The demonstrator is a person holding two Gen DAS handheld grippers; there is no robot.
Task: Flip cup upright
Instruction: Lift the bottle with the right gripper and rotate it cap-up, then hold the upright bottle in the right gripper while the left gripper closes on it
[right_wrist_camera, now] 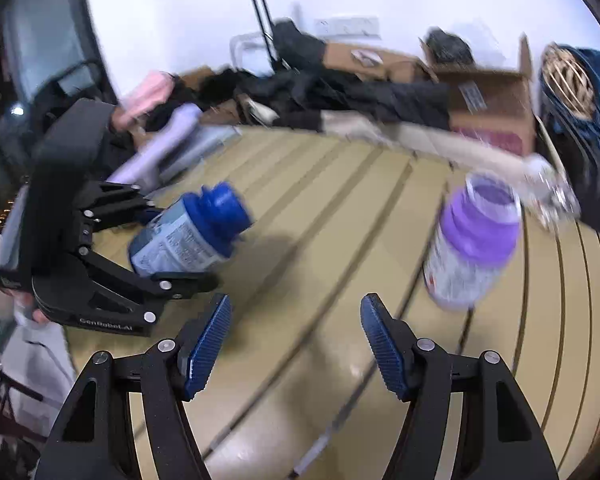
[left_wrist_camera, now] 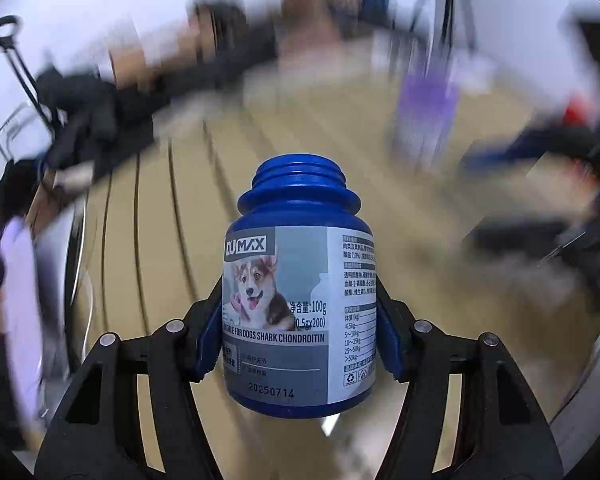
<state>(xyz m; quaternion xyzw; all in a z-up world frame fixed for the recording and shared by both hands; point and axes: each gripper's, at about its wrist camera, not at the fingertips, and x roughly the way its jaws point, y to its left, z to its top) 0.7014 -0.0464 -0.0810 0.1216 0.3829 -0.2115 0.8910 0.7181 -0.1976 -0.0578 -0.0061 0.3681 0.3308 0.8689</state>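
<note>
My left gripper (left_wrist_camera: 300, 332) is shut on a blue supplement bottle (left_wrist_camera: 300, 300) with a dog picture on its label and an open threaded neck. In the right wrist view the same bottle (right_wrist_camera: 188, 232) is held tilted above the table, neck pointing right, in the left gripper (right_wrist_camera: 156, 240). My right gripper (right_wrist_camera: 296, 340) is open and empty over the tan slatted table (right_wrist_camera: 320, 360). A purple-capped clear bottle (right_wrist_camera: 472, 240) is at the right, blurred; it also shows in the left wrist view (left_wrist_camera: 424, 120).
Dark clothes (right_wrist_camera: 320, 88) and cardboard boxes (right_wrist_camera: 488, 108) pile along the table's far edge. A lilac tube-shaped object (right_wrist_camera: 156, 148) lies at the far left. A trolley handle (right_wrist_camera: 256, 0) stands against the white wall. A blue bag (right_wrist_camera: 588, 100) sits far right.
</note>
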